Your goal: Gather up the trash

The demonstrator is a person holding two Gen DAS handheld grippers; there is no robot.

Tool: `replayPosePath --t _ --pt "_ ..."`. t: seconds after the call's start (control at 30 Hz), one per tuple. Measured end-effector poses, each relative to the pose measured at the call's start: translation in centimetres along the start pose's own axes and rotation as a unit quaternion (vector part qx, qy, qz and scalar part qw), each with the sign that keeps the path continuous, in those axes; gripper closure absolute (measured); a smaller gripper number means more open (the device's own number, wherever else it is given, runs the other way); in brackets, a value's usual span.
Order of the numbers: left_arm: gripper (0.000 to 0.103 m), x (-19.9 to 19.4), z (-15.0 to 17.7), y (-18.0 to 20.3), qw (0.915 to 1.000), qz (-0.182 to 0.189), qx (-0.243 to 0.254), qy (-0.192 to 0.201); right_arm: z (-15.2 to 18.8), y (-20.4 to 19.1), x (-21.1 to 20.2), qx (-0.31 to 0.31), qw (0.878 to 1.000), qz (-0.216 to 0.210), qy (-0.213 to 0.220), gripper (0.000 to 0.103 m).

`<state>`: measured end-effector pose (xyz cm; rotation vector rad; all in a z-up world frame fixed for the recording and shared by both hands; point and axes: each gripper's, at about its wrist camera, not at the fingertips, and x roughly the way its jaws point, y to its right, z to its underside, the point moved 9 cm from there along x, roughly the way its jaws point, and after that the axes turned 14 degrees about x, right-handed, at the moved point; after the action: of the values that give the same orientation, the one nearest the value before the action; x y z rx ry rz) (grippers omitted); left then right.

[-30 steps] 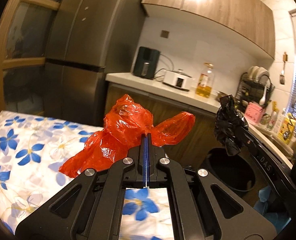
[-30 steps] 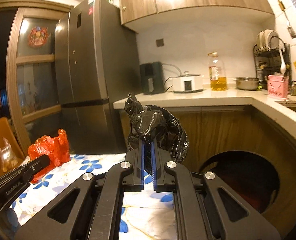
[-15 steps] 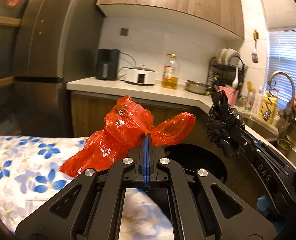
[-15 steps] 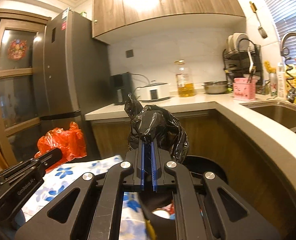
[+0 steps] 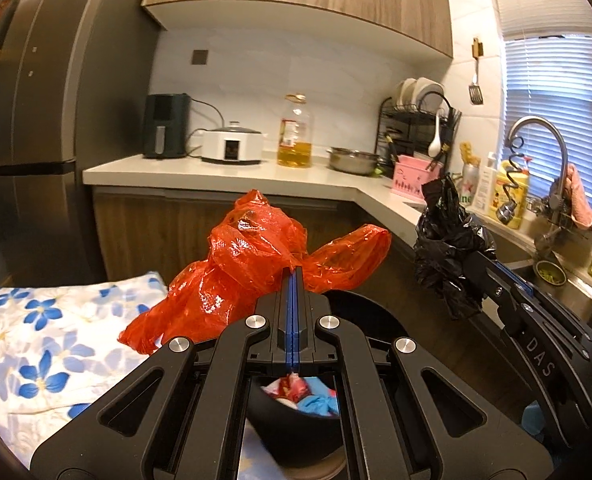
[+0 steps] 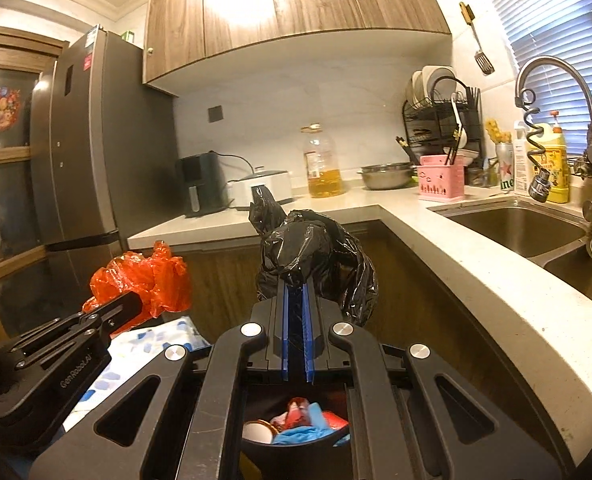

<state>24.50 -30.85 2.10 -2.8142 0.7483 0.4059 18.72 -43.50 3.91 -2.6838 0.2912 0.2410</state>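
Kitchen cabinets and a pale bench (image 5: 231,174) now fill both views where the flowered cloth (image 5: 35,344) dominated a second ago; both grippers have swung over the black bin (image 6: 296,446). The left gripper (image 5: 292,276) has its jaws clamped on the red bag (image 5: 255,264); the right gripper (image 6: 296,286) has its jaws pinched on the black bag (image 6: 316,252). Both bags hang above the bin, which already holds scraps, so release looks near.
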Motion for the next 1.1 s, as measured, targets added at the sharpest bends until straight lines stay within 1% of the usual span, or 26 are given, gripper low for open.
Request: replayPosePath --t 0.1,0.23,0.43,0.63,0.67,0.7,0.73,0.77,0.8,0.83,0.87,0.93,1.0,1.03,1.07,1.1 --pt "0.103 1.4 0.3 0.7 0.9999 0.011 0.000 -0.003 0.1 0.6 0.6 0.004 1.000 0.002 -0.005 0.096" --pt "0.103 3.2 1.0 1.1 0.9999 0.010 0.005 -0.011 0.6 1.1 1.8 0.006 1.000 0.005 -0.017 0.096" --pt "0.103 4.9 1.9 0.8 0.9997 0.011 0.002 -0.023 1.6 0.9 3.3 -0.001 0.999 0.002 -0.033 0.096" --pt "0.103 5.8 2.3 1.1 0.9994 0.030 0.001 -0.019 2.2 0.5 4.6 -0.008 0.999 0.000 -0.048 0.095" --pt "0.103 5.9 2.4 1.0 0.9994 0.028 0.003 -0.020 2.3 0.5 4.8 -0.009 0.999 0.000 -0.051 0.094" --pt "0.103 6.0 2.5 0.9 0.9994 0.024 0.005 -0.022 2.3 0.4 4.9 -0.011 0.999 -0.002 -0.053 0.091" --pt "0.100 6.1 2.6 0.8 0.9995 0.022 0.007 -0.024 2.3 0.4 5.0 -0.013 0.999 0.000 -0.053 0.088" --pt "0.088 6.2 2.7 0.7 0.9995 0.021 0.007 -0.024 2.3 0.4 5.0 -0.014 0.999 0.000 -0.052 0.084" --pt "0.080 6.2 2.8 0.5 0.9995 0.018 0.006 -0.025 2.3 0.4 5.0 -0.015 0.999 0.001 -0.052 0.082" --pt "0.061 6.1 2.8 0.3 0.9996 0.016 0.003 -0.024 2.3 0.4 5.0 -0.014 0.999 0.003 -0.052 0.081" --pt "0.048 5.9 2.9 0.0 0.9997 0.011 -0.001 -0.020 2.4 0.4 4.9 -0.013 0.999 0.003 -0.053 0.079" --pt "0.042 5.5 3.0 -0.8 0.9998 -0.001 -0.006 -0.017 2.6 0.5 4.8 -0.012 0.999 0.007 -0.053 0.073" --pt "0.039 5.2 3.3 -1.6 0.9996 -0.013 -0.006 -0.024 2.8 0.5 4.3 -0.011 0.999 0.009 -0.052 0.063" --pt "0.033 5.0 3.3 -1.8 0.9995 -0.018 -0.007 -0.026 2.9 0.4 3.9 -0.011 0.999 0.011 -0.050 0.060" --pt "0.028 4.6 3.4 -2.2 0.9992 -0.026 -0.007 -0.028 2.9 0.4 3.7 -0.013 0.999 0.014 -0.049 0.052" --pt "0.026 4.3 3.5 -2.5 0.9991 -0.030 -0.007 -0.028 3.0 0.4 3.4 -0.015 0.999 0.016 -0.048 0.049"
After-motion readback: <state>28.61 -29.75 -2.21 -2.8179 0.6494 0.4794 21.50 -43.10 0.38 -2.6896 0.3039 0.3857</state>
